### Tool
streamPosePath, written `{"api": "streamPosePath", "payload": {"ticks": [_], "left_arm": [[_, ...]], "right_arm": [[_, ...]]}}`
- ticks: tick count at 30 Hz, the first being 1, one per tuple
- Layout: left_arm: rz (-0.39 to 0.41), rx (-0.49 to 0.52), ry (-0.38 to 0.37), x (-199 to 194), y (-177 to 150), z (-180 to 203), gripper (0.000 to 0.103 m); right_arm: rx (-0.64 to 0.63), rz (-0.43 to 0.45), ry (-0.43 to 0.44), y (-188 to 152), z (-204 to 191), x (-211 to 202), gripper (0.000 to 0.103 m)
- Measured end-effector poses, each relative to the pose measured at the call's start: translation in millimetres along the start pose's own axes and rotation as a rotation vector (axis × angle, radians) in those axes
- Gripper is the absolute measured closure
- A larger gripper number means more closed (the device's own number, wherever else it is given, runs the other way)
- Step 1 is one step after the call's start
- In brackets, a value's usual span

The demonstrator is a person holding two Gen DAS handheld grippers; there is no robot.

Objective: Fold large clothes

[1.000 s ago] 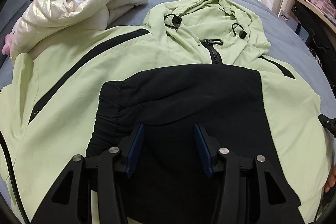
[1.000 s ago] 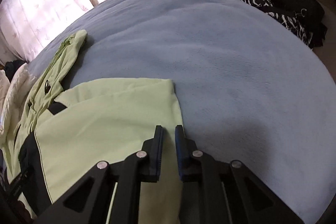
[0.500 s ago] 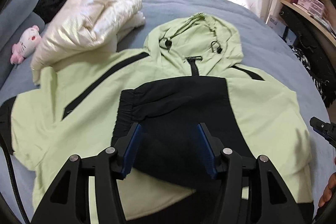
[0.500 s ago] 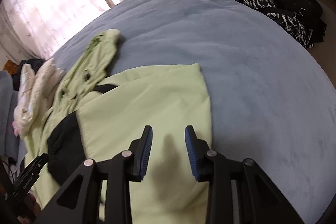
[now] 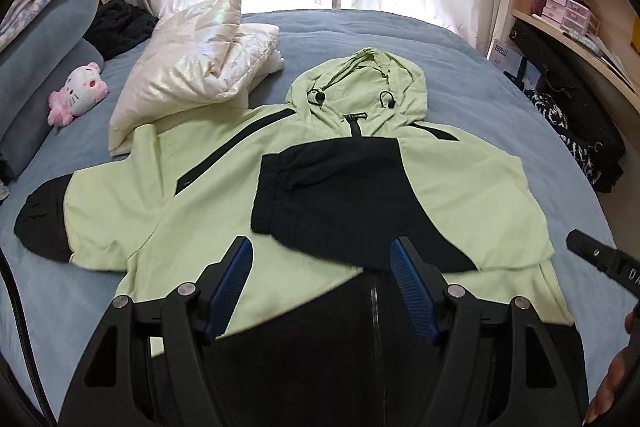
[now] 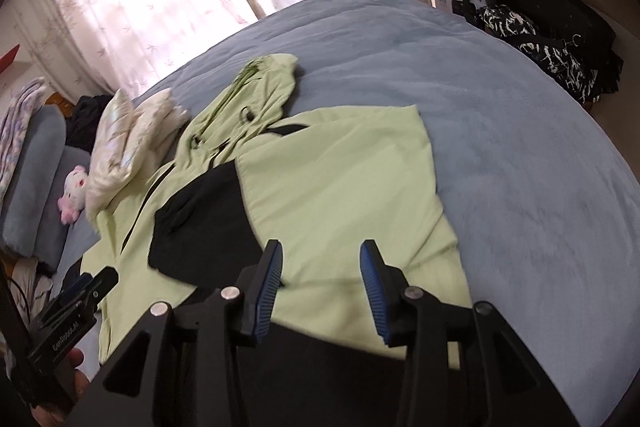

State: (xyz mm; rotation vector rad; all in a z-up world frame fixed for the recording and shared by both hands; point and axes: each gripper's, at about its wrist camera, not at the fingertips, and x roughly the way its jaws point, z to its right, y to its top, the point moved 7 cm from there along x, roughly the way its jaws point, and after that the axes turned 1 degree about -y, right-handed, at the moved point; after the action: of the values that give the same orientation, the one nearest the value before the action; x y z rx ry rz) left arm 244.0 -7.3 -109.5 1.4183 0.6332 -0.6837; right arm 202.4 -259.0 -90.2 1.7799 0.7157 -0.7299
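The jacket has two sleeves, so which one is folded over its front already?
The right sleeve, whose black cuff lies across the jacket chest below the hood. The left sleeve is spread out flat on the bed.

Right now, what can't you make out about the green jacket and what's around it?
- Jacket hem: hidden behind the left gripper in the left wrist view and the right gripper in the right.
- Folded sleeve's underside: covered by itself.
- Shelf boxes: labels too small.
- Dark pile near the plush toy: unidentifiable.
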Motion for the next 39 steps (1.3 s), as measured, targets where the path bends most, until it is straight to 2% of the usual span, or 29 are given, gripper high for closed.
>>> {"api": "streamPosePath", "payload": {"ticks": [11, 22, 33, 39], "left_arm": [[-0.002, -0.059, -0.064, -55, -45, -16, 0.033], [-0.045, -0.126, -0.082, -81, -73, -52, 0.033], [-0.056, -0.176, -0.108, -92, -88, -98, 0.033], [-0.100, -0.283, -0.132, -79, -99, -142, 0.033]], "right_arm": [[-0.076, -0.027, 0.015, -68, -33, -33, 0.062], [-0.114, -0.100, 0.136, -128, -82, -51, 0.062], [-0.230, -0.033, 0.123, -129, -133, -65, 0.062], [-0.318, 0.003, 0.131, -131, -178, -63, 0.062]]}}
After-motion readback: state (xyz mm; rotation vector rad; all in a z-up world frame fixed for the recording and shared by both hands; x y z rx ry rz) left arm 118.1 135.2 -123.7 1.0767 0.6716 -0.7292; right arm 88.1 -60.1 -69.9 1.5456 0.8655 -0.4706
